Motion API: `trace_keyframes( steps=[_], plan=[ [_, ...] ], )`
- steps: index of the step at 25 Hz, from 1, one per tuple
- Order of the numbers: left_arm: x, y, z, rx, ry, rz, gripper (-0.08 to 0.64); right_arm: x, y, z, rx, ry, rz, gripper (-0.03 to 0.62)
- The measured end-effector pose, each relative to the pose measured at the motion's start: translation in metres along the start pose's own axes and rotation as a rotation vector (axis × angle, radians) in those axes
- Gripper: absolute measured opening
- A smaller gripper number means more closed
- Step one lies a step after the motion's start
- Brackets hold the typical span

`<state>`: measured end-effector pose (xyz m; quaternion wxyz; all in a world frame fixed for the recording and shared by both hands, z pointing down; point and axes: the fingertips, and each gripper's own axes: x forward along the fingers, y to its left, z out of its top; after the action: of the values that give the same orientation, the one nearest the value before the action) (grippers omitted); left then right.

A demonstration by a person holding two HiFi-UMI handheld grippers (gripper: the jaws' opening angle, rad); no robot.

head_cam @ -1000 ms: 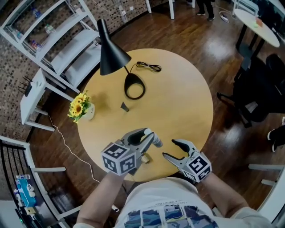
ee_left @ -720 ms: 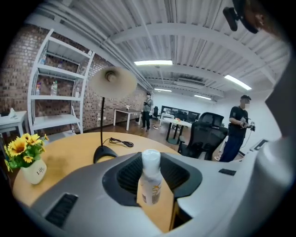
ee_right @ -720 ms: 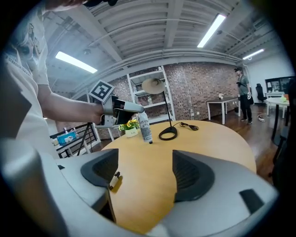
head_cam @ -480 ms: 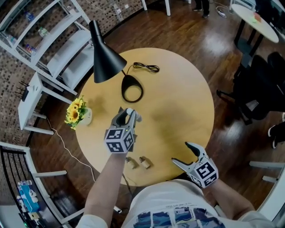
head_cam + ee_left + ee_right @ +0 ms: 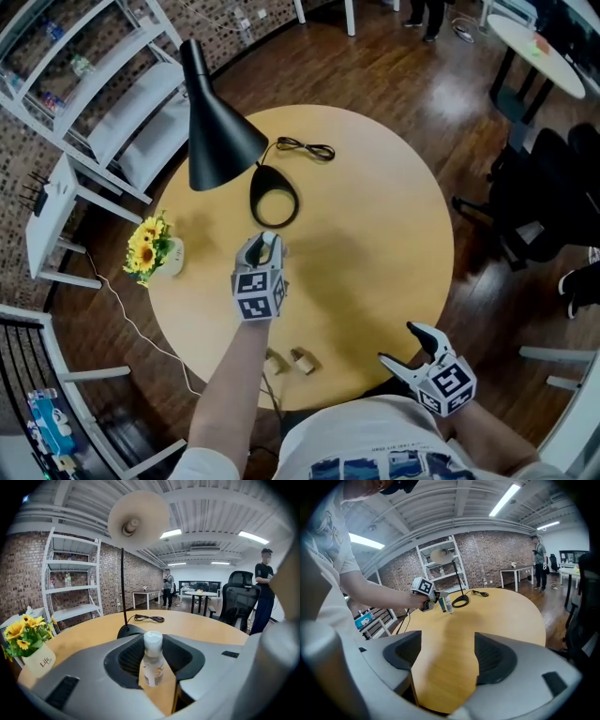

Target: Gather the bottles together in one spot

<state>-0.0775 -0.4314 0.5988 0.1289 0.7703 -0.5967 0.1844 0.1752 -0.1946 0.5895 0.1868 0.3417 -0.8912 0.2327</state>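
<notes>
A small clear bottle [image 5: 152,662] with a white cap stands upright between the jaws of my left gripper [image 5: 263,251], which is shut on it. It hangs low over the round wooden table [image 5: 375,225], just short of the lamp's ring base [image 5: 274,202]. The right gripper view shows the same bottle [image 5: 448,604] from afar. Two small tan bottle-like things [image 5: 289,361] lie near the table's front edge. My right gripper [image 5: 405,345] sits at the front right rim; its jaws have just been opening and stand open with nothing between them.
A black desk lamp [image 5: 217,133] leans over the table's far left, its cable [image 5: 306,148] coiled behind. A pot of sunflowers [image 5: 150,253] stands at the left rim. White shelving [image 5: 84,84] is to the left, a dark office chair [image 5: 544,202] to the right.
My left gripper carried the bottle from the front edge toward the lamp base and lowered it. The right gripper drew back to the front right rim and its jaws spread wider.
</notes>
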Motion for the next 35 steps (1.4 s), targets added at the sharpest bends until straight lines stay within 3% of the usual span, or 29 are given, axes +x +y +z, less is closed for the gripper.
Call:
trace_keyframes(
  steps=[8, 14, 20, 28, 35],
  plan=[
    [0.010, 0.010, -0.010, 0.025, -0.012, 0.039, 0.120, 0.000, 0.002, -0.007, 0.027, 0.027, 0.003, 0.367],
    [0.007, 0.011, -0.009, 0.049, -0.007, 0.044, 0.121, 0.000, 0.004, -0.002, -0.010, 0.034, 0.001, 0.368],
    [-0.016, 0.009, 0.010, 0.068, -0.078, 0.019, 0.144, 0.002, 0.021, 0.000, -0.052, 0.020, 0.008, 0.368],
    [-0.141, 0.003, 0.037, -0.002, -0.183, -0.018, 0.144, -0.005, 0.074, 0.005, -0.120, -0.004, 0.008, 0.368],
    [-0.299, 0.020, -0.018, -0.145, -0.126, -0.043, 0.144, -0.016, 0.155, -0.002, -0.172, -0.010, 0.043, 0.368]
  ],
)
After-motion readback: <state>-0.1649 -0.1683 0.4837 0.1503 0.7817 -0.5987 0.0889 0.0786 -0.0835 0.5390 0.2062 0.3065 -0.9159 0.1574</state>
